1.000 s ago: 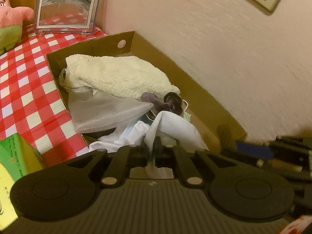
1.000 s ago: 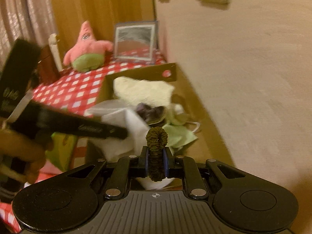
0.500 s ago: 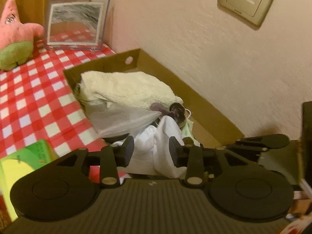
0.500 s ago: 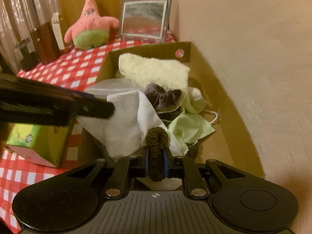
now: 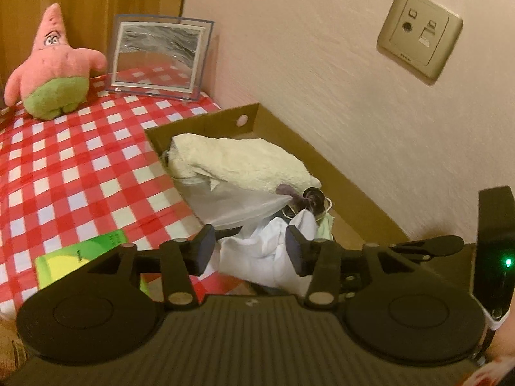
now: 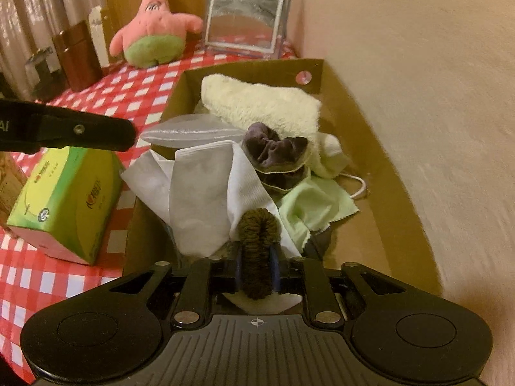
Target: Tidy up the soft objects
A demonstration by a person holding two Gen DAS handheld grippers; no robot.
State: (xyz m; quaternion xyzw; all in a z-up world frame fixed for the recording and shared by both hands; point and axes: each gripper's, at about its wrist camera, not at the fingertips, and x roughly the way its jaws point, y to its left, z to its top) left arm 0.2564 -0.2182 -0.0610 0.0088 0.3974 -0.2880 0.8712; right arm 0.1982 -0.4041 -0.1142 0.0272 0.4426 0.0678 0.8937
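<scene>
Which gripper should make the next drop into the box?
Right. The right gripper is shut on the brown scrunchie over the cardboard box; the left gripper is open and holds nothing.

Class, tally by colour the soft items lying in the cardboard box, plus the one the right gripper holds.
Cream towel: 1
White cloth: 1
Purple scrunchie: 1
Light green cloth: 1
Brown scrunchie, in the right gripper: 1
Total: 5

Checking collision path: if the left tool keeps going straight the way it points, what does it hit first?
Most likely the white cloth: it sits right in the gap of the open left tool, at the near end of the cardboard box. Depth is unclear; the clear plastic bag lies just beyond.
</scene>
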